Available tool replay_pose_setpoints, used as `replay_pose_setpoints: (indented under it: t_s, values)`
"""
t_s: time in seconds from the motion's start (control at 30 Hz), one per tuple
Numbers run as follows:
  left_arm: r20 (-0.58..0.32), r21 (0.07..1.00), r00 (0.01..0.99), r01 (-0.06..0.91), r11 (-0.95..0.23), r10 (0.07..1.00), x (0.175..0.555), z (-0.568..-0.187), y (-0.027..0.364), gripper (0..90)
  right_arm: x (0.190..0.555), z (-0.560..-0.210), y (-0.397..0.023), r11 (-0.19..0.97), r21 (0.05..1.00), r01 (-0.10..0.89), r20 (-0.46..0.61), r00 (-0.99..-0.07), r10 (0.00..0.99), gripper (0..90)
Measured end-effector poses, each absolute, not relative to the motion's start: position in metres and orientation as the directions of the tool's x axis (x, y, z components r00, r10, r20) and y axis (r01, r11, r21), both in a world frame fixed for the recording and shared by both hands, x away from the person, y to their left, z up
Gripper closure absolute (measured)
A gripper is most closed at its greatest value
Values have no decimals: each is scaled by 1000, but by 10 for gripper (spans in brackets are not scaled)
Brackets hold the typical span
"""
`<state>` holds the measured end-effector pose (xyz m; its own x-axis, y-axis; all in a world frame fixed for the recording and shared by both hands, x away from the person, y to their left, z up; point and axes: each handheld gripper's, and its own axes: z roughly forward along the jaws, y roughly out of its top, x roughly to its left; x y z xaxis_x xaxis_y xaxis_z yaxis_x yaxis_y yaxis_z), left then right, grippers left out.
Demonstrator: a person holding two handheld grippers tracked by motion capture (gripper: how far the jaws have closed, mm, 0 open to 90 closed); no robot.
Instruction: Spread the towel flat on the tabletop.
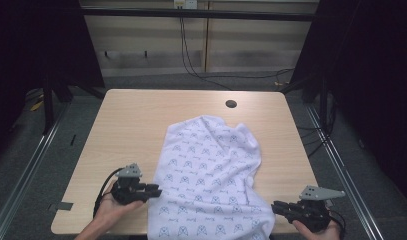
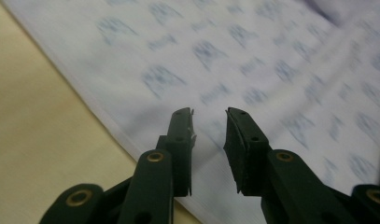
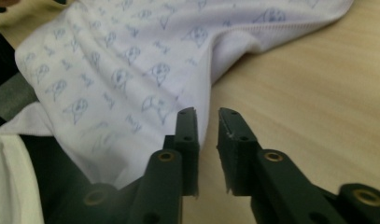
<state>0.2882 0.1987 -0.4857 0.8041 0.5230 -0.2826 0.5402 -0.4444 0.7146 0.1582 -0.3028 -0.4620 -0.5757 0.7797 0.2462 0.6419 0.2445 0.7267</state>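
A white printed cloth (image 1: 208,175) lies rumpled on the pale wooden tabletop (image 1: 131,125); both grippers' fingers, left (image 1: 155,190) and right (image 1: 277,206), are released, flanking it.

Patterned cloth (image 1: 211,175) on table (image 1: 136,130) — tongs flanking it.

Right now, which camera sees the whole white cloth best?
The high view: the cloth shows almost whole there, spread on the table and hanging over its near edge. The left gripper view gives a blurred patch of it; the right gripper view shows one side and its hem.
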Motion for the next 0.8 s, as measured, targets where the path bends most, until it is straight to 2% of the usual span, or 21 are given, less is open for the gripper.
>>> replay_pose_setpoints:
  t_s: [0.07, 0.2, 0.23, 0.27, 0.3, 0.33, 0.4, 0.43, 0.63, 0.7, 0.77, 0.8]
  values:
    - [-278, 722, 788, 549, -421, 550, 308, -488, 193, 730, 168, -460, -301, 229, 738, 634, 247, -570, 783, 684]
    - [-241, 694, 783, 552, -462, 574, 335, -498, 181, 725, 204, -462, -284, 244, 736, 631, 243, -583, 775, 620]
    - [-276, 697, 779, 566, -441, 563, 340, -503, 180, 722, 213, -462, -278, 268, 738, 619, 226, -602, 766, 610]
    - [-276, 697, 779, 566, -441, 563, 340, -503, 180, 741, 213, -462, -278, 268, 738, 619, 226, -602, 766, 610]
    - [-249, 692, 780, 558, -458, 573, 339, -502, 180, 741, 229, -463, -268, 284, 740, 609, 208, -610, 765, 593]
    - [-206, 686, 783, 543, -484, 587, 336, -500, 180, 818, 238, -464, -263, 291, 737, 610, 203, -610, 766, 580]
    - [-179, 676, 796, 526, -516, 578, 328, -498, 182, 874, 253, -469, -256, 308, 716, 626, 192, -601, 776, 568]
    - [-185, 670, 796, 532, -519, 576, 322, -498, 186, 897, 257, -472, -253, 313, 710, 631, 191, -601, 776, 560]
    - [-259, 651, 808, 551, -521, 530, 289, -497, 205, 900, 255, -484, -251, 341, 679, 650, 158, -583, 797, 510]
    - [-270, 647, 809, 554, -525, 522, 280, -497, 208, 900, 253, -488, -248, 347, 671, 656, 167, -589, 791, 525]
    - [-262, 652, 818, 541, -532, 511, 277, -496, 209, 875, 252, -489, -243, 368, 661, 653, 152, -598, 787, 655]
    - [-261, 653, 818, 541, -531, 513, 277, -496, 208, 865, 251, -489, -242, 377, 663, 647, 134, -598, 790, 756]
